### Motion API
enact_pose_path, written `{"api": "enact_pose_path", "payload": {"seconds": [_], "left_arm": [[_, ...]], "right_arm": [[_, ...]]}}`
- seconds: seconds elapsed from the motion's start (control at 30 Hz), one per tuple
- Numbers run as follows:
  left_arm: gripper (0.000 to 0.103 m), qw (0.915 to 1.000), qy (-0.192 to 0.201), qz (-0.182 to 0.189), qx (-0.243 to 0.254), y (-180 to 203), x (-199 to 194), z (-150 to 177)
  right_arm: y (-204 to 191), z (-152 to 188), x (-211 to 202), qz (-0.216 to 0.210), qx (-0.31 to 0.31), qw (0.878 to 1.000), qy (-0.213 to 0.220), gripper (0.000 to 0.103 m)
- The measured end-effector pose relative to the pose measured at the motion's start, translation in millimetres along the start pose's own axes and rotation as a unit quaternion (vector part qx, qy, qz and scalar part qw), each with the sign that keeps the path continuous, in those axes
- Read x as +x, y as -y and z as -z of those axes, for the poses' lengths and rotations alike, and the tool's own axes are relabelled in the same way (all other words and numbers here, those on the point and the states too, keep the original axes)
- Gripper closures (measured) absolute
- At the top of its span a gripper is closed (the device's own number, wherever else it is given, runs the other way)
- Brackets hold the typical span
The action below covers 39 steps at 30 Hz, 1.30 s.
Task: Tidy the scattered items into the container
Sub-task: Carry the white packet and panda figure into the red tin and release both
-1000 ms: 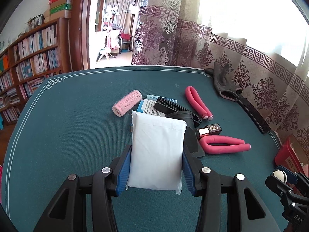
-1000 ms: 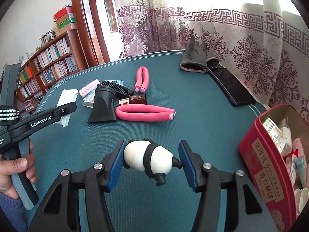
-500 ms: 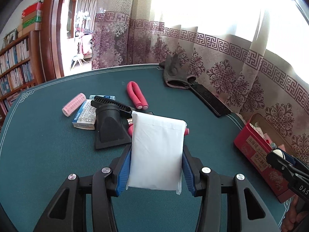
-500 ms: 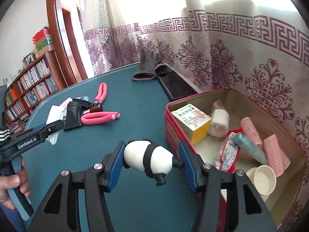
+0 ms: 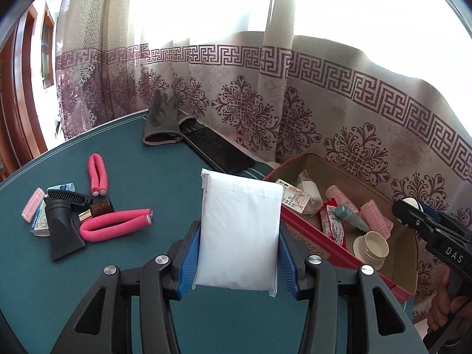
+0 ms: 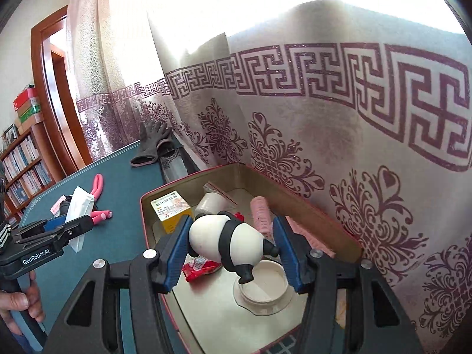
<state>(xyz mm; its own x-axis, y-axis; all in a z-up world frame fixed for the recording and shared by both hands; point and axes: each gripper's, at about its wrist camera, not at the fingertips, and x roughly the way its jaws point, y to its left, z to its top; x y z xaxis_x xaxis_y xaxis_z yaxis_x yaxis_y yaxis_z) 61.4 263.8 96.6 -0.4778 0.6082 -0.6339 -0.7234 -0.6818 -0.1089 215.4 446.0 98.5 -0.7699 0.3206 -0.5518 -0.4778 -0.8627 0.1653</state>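
Observation:
My left gripper (image 5: 239,253) is shut on a white packet (image 5: 239,230) and holds it above the green table, just left of the red box (image 5: 306,237). My right gripper (image 6: 233,247) is shut on a panda toy (image 6: 227,243) and holds it over the open red box (image 6: 143,206), above a white cup (image 6: 262,287). The box holds a yellow carton (image 6: 171,209), pink rollers (image 6: 261,214), a red wrapper and a tube. The left gripper with the packet (image 6: 78,211) also shows in the right wrist view.
On the table (image 5: 132,147) lie pink foam curlers (image 5: 115,224), a black nozzle (image 5: 60,233), a pink roller (image 5: 31,208), a small bottle, a grey glove (image 5: 162,121) and a black flat case (image 5: 218,149). A patterned curtain hangs right behind the box.
Both grippers have swung right toward the red box. The right one now holds the panda over the box's inside; the left one with the packet has come up beside the box.

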Motion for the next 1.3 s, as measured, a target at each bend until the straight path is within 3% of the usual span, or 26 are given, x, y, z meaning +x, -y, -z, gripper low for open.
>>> {"api": "enact_pose_path", "payload": {"seconds": [0.37,0.43,0.47,0.5,0.53,0.6,1.07,1.3], "left_arm": [[0.053,0.9958,0.005,0.070,0.058,79,15,-21],[0.040,0.9944,-0.006,0.085,0.063,86,19,-20],[0.024,0.9942,-0.006,0.086,0.063,88,20,-19],[0.020,0.9944,0.000,0.087,0.060,88,19,-18],[0.020,0.9944,0.001,0.088,0.058,87,18,-17],[0.020,0.9952,-0.002,0.083,0.051,80,17,-15],[0.020,0.9995,-0.014,0.019,-0.018,4,9,2],[0.020,0.9990,-0.028,0.007,-0.033,-12,8,13]], "right_arm": [[21,0,-8,0.013,-0.002,1.000,0.007,0.043],[24,-2,-9,0.013,-0.001,1.000,0.007,0.043],[25,-2,-9,0.011,0.002,1.000,0.005,0.042],[26,-3,-9,0.008,0.005,1.000,0.007,0.040],[27,-3,-11,0.008,0.009,1.000,0.010,0.031],[28,-5,-14,0.014,0.012,1.000,0.020,0.024],[9,2,-6,-0.002,0.002,1.000,0.003,0.023],[-17,-4,8,-0.066,-0.017,0.997,-0.026,0.022]]}}
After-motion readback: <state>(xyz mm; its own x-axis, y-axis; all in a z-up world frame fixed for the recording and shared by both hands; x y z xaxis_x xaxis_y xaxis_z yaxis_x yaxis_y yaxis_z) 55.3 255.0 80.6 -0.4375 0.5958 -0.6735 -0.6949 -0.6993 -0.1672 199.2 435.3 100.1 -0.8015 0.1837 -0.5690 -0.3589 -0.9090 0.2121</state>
